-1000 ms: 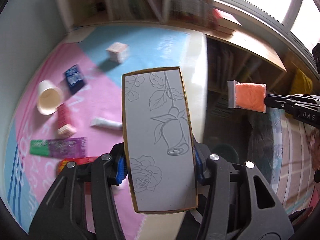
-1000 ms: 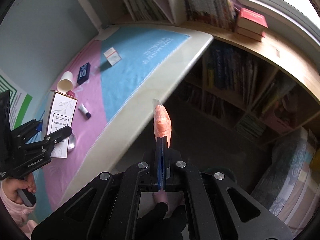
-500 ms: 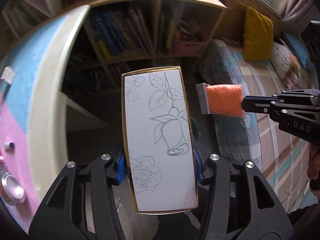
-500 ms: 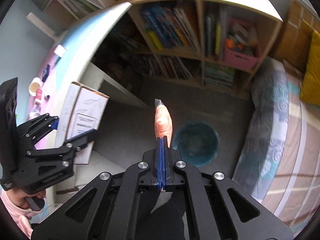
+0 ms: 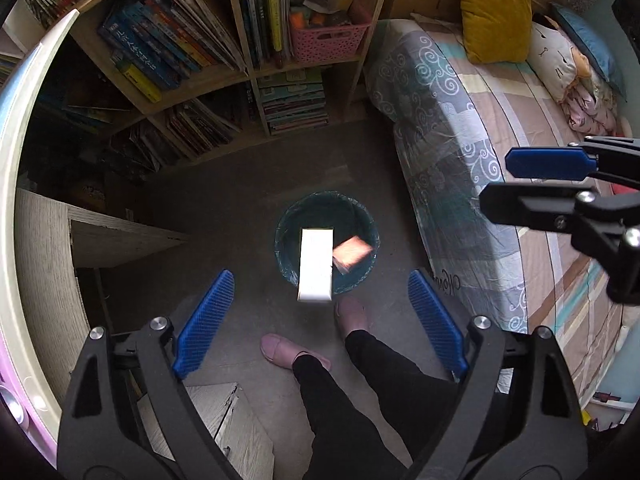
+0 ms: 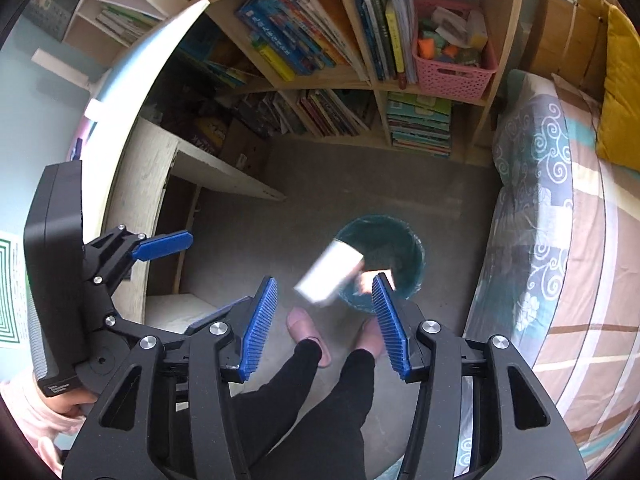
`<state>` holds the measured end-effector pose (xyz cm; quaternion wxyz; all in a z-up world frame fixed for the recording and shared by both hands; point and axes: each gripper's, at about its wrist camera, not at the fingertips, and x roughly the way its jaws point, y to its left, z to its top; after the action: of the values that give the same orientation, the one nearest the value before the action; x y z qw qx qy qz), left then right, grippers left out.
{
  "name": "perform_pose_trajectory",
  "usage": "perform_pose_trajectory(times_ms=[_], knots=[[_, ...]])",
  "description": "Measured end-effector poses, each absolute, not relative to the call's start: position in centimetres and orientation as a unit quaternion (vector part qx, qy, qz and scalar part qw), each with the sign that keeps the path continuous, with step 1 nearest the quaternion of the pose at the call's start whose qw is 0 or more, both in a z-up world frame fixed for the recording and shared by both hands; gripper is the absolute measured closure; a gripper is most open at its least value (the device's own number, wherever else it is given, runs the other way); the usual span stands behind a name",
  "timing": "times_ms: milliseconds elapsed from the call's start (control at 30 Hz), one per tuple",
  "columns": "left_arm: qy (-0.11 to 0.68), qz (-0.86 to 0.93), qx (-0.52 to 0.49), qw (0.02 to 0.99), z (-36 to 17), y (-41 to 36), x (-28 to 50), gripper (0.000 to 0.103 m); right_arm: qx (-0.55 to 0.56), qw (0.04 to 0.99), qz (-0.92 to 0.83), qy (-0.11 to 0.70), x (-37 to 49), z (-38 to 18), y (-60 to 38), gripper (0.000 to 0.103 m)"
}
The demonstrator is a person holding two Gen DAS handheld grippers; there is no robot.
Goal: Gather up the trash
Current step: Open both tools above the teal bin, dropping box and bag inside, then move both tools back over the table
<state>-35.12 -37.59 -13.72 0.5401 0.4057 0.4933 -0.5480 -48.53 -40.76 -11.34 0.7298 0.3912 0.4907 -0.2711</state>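
The left claw (image 5: 320,320) points downward with its blue-padded fingers (image 5: 204,322) spread wide, gripping nothing. The right claw (image 6: 324,322) also faces down, its ribbed blue pads (image 6: 260,320) parted and bare. The person's black-trousered legs (image 5: 360,396) and pink slippers (image 5: 280,350) stand below both claws.

Open air above bin (image 5: 362,216), bed (image 5: 460,152) alongside.
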Motion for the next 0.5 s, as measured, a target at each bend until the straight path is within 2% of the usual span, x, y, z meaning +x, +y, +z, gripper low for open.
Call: perform_pose_trajectory(times_ms=[167, 267, 333, 500], knots=[[0.487, -0.543, 0.401, 0.555, -13.2, -37.8, -34.8, 0.017, 0.392, 0.728, -0.27, 0.494, -48.9, -11.4, -41.4, 0.05], [0.487, -0.535, 0.392, 0.569, -12.6, -37.4, -33.9, 0.016, 0.385, 0.732, -0.268, 0.493, -48.6, -11.0, -41.6, 0.04], [0.486, -0.527, 0.385, 0.581, -12.0, -37.0, -33.2, 0.016, 0.38, 0.737, -0.263, 0.494, -48.1, -10.7, -41.7, 0.039], [0.481, -0.504, 0.365, 0.617, -10.0, -35.2, -30.7, 0.015, 0.353, 0.753, -0.241, 0.5, -45.9, -9.9, -41.6, 0.026]])
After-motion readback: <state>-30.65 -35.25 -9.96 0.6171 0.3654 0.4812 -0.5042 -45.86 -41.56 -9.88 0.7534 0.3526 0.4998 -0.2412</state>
